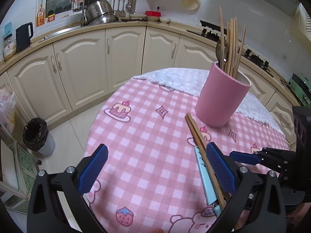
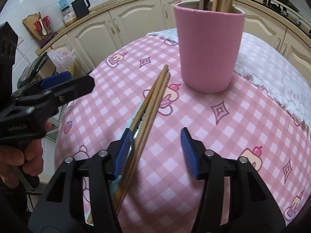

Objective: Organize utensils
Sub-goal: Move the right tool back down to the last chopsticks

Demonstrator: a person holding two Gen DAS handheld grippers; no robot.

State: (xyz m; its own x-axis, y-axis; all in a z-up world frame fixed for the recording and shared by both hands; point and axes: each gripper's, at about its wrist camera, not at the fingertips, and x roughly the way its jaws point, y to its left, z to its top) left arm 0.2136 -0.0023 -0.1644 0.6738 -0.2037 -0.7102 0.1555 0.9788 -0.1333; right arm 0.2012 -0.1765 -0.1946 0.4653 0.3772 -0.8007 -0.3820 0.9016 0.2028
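Observation:
A pink utensil cup [image 1: 221, 99] stands on the checked tablecloth [image 1: 147, 136] and holds several wooden chopsticks [image 1: 232, 44] and a metal spoon [image 1: 220, 51]. It also shows in the right wrist view [image 2: 209, 50]. A loose pair of wooden chopsticks [image 1: 202, 147] lies on a light blue utensil [image 1: 204, 176] in front of the cup. My left gripper [image 1: 157, 170] is open, its right finger beside this pair. My right gripper [image 2: 155, 151] is open around the chopstick pair [image 2: 149, 108], which lies against its left finger [image 2: 122, 153].
Cream kitchen cabinets [image 1: 81, 62] and a counter with pots [image 1: 101, 13] curve behind the table. A bin with a black bag [image 1: 38, 136] stands on the floor at left. A white fluffy cloth [image 1: 175, 77] covers the table's far edge.

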